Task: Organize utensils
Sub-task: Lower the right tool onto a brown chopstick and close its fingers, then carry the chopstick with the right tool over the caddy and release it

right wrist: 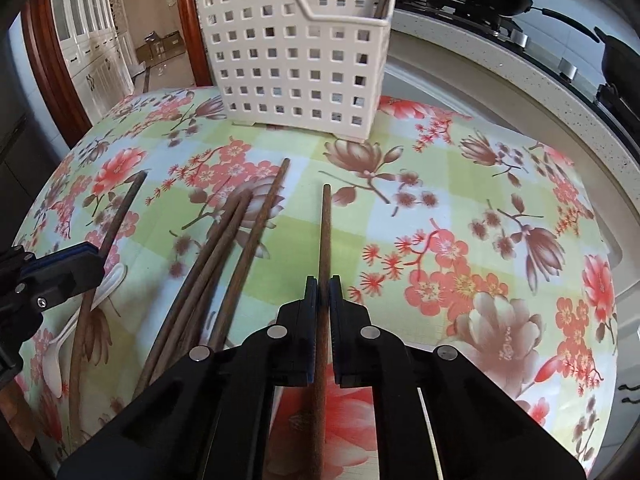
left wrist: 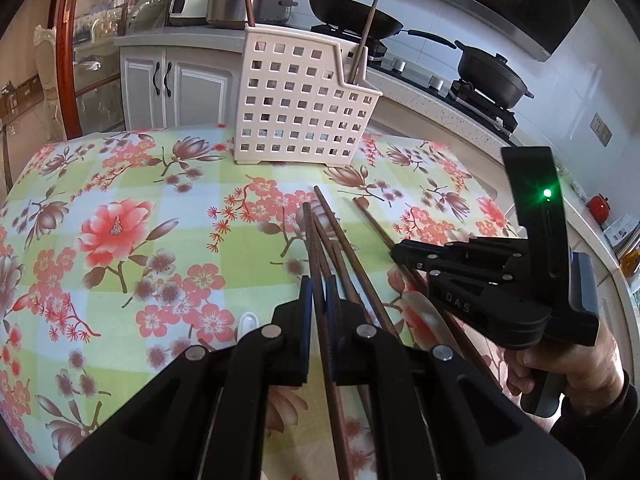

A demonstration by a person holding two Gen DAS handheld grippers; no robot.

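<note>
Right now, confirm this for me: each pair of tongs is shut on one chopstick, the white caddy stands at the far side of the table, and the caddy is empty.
Wrong on one point: the caddy is not empty. The left wrist view shows two chopsticks standing in it. The rest holds: the left tongs and right tongs are each shut on one chopstick, and the caddy stands at the table's far side.

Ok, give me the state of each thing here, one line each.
Left tongs: shut on one chopstick.
Right tongs: shut on another chopstick.
Loose chopsticks: lying on the tablecloth.
Holder: upright, two chopsticks inside.
Spoon: lying flat.
</note>
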